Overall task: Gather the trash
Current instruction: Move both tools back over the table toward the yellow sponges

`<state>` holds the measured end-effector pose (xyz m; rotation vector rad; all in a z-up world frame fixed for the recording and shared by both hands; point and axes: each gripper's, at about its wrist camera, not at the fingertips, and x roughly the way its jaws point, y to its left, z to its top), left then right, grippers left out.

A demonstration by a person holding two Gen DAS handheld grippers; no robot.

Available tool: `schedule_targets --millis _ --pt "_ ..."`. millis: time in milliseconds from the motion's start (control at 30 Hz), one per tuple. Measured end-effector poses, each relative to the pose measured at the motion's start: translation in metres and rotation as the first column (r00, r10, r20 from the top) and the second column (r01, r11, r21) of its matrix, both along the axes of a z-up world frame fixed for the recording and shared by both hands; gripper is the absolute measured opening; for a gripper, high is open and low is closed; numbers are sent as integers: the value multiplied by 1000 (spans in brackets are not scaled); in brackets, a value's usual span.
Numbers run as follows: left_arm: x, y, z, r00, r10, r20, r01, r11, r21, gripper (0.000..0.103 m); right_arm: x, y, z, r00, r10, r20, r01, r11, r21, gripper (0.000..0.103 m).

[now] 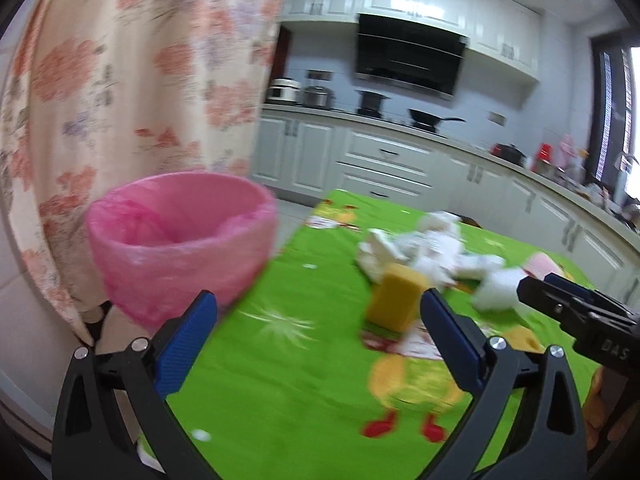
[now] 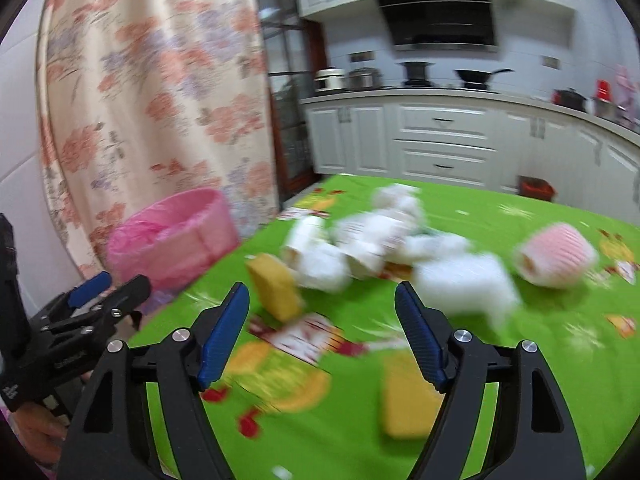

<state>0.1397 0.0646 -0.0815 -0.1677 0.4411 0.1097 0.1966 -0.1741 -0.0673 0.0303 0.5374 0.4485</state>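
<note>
Fingers L: left gripper (image 1: pixel 318 332) jaws spread wide, nothing btwn pads, over green tablecloth (image 1: pixel 304 360).
Fingers R: right gripper (image 2: pixel 322 332) jaws apart, released, nothing gripped.
Bin: pink-lined trash bin (image 1: pixel 180 240) at 10 o'clock of left gripper, off table edge, by floral curtain (image 1: pixel 132 72).
Trash: white crumpled paper pile (image 2: pixel 372 236) at 12 o'clock of right gripper, blurred.
Sponges: yellow sponge (image 2: pixel 276 288) at 11 o'clock, upright; 2nd yellow block (image 2: pixel 408 396) just below right jaw.
Cup: pink cupcake liner (image 2: pixel 556 256) at 2 o'clock, on its side.
</note>
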Motion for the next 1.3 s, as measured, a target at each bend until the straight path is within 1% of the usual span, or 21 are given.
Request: schedule_targets --millis 167,233,333,433,600,733,933,1167,1300 --pt "-4 -38 -2 997 -80 -10 80 996 38 98 -11 -43 -10 996 -90 -18 90 996 -6 72" --pt "-3 -48 -5 995 -99 -20 100 994 50 98 -13 -55 -16 993 -114 -29 114 993 -11 73" --pt "0 -57 -12 993 -112 -48 116 991 74 98 -12 -62 -26 989 -135 -52 134 991 -27 74" --pt "4 -59 -18 992 -109 -68 114 990 77 98 -8 -57 -36 988 -135 -76 131 990 -54 74" --pt "6 -46 -24 993 -87 -82 91 995 45 98 -3 -44 -49 988 -119 -102 109 989 -96 74" --pt "6 -38 -26 994 -79 -81 81 996 22 98 6 -36 -57 982 -129 -137 110 984 -142 74" --pt "12 -34 -25 994 -71 -81 73 997 18 98 17 -26 -63 975 -137 -172 104 976 -189 74" --pt "38 -39 -17 996 -65 -59 67 997 39 98 19 -25 -69 974 -143 -177 104 972 -210 74" --pt "60 -48 -19 994 -74 -79 79 995 56 98 22 -31 -70 970 -147 -191 112 976 -185 69"
